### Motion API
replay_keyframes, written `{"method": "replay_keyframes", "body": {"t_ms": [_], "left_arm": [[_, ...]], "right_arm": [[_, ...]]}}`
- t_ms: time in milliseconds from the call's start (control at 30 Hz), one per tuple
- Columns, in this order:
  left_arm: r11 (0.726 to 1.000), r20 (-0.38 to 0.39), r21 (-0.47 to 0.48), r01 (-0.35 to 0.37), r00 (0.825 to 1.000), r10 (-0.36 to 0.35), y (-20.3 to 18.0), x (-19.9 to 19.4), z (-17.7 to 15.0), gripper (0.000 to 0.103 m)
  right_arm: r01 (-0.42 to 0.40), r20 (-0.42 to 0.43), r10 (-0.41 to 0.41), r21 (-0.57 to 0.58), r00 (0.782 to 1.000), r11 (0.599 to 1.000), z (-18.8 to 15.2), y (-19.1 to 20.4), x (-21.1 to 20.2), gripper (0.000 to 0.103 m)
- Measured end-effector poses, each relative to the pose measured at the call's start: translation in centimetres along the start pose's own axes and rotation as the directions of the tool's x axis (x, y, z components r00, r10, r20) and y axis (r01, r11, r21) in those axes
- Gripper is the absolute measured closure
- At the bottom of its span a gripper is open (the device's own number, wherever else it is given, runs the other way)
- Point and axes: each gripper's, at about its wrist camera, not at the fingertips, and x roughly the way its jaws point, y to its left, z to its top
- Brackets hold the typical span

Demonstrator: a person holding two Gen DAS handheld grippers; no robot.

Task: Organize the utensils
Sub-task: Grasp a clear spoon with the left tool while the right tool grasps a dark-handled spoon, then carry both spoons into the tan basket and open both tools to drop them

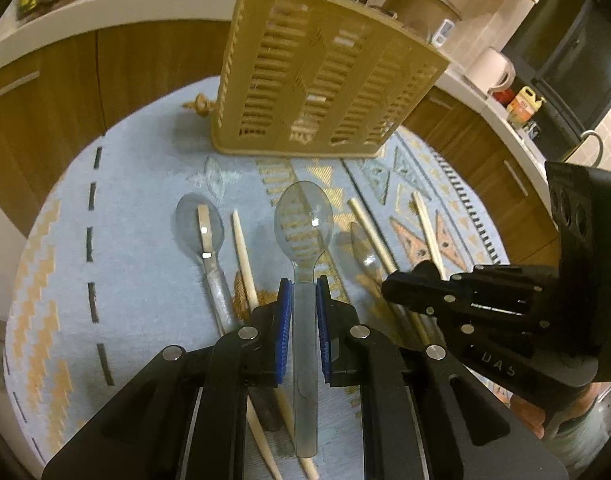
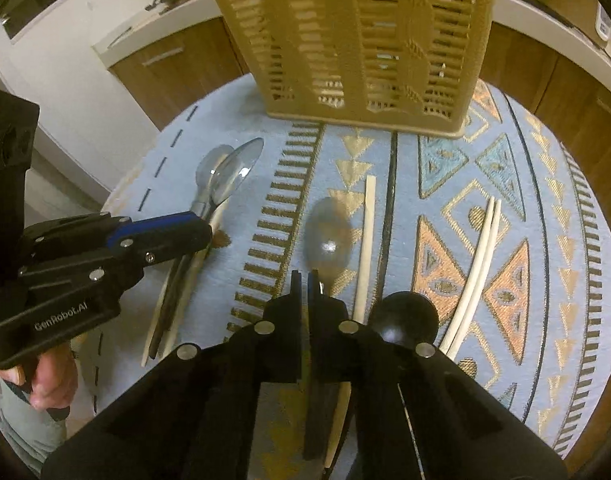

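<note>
The left hand-held gripper (image 1: pixel 304 300) has its blue pads closed on the handle of a clear plastic spoon (image 1: pixel 304 220), gripping near the neck, so the bowl juts forward past the fingertips and the long handle trails back between the jaws. The main risk is slip or swivel: the handle is smooth and narrow, the pads hold it at one short stretch, and the bowl end could pivot down as the spoon is tipped toward the slotted caddy (image 1: pixel 317 76) standing upright at the far side of the bench (image 1: pixel 137 240). The caddy's rim sits high, so a low approach could knock the bowl against its wall and tip or shove it.

The right hand-held gripper (image 2: pixel 304 280) is shut or nearly so, with only a thin slit between its fingers; it appears to hold nothing. A grey spoon (image 2: pixel 328 236) lies on the cloth just ahead of its tips and slightly right, its neck touching or nearly touching the right finger, a pale chopstick (image 2: pixel 365 240) close beside it. Closing there could catch both. A pair of chopsticks (image 2: pixel 477 268) lies well to the right, and another spoon (image 1: pixel 201 228) rests on the bench left of the held one
</note>
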Motion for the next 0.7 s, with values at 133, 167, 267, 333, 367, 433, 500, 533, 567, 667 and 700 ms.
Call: {"method": "replay_keyframes", "body": {"t_ms": [133,167,267,333,367,433,500,533,567,667,700], "left_arm": [[1.0,0.01,0.008,0.005,1.0,-0.005,-0.2,-0.4,0.1,0.093],[1.0,0.011,0.009,0.002,1.0,-0.002,-0.2,-0.4,0.1,0.093],[1.0,0.014,-0.001,0.004,1.0,-0.004,0.2,-0.6,0.1,0.093],[1.0,0.02,-0.01,0.006,1.0,-0.006,0.5,-0.7,0.1,0.093],[1.0,0.023,-0.014,0.01,1.0,-0.01,0.6,-0.8,0.1,0.093],[1.0,0.027,-0.018,0.015,1.0,-0.014,0.8,-0.9,0.1,0.093],[1.0,0.028,-0.016,0.016,0.999,-0.016,0.9,-0.8,0.1,0.093],[1.0,0.027,-0.013,0.019,0.999,-0.018,0.9,-0.8,0.1,0.093],[1.0,0.027,-0.012,0.02,0.999,-0.02,0.9,-0.8,0.0,0.093],[1.0,0.026,-0.012,0.025,0.999,-0.025,1.1,-0.7,-0.2,0.093],[1.0,0.026,-0.014,0.026,0.999,-0.025,1.2,-0.7,-0.2,0.093]], "right_arm": [[-0.051,-0.019,0.052,0.05,0.998,0.997,0.1,-1.3,-0.1,0.101],[-0.089,-0.034,0.092,0.081,0.995,0.993,0.2,-2.0,-0.1,0.1],[-0.148,-0.072,0.157,0.113,0.985,0.982,0.8,-2.9,0.1,0.077],[-0.113,-0.07,0.119,0.092,0.99,0.989,0.9,-2.3,0.1,0.049],[-0.097,-0.067,0.102,0.081,0.993,0.992,0.9,-2.2,0.1,0.048],[-0.073,-0.089,0.078,0.059,0.993,0.996,1.3,-1.3,0.8,0.049],[-0.067,-0.105,0.073,0.063,0.992,0.996,1.5,-1.0,1.4,0.049],[-0.061,-0.11,0.067,0.059,0.992,0.996,1.7,-0.8,1.7,0.05],[-0.047,-0.114,0.053,0.056,0.992,0.997,1.8,-0.6,2.0,0.052],[0.024,-0.101,-0.021,0.023,0.995,0.999,2.6,0.2,2.5,0.053],[0.05,-0.098,-0.049,0.007,0.994,0.999,2.7,0.5,2.8,0.053]]}}
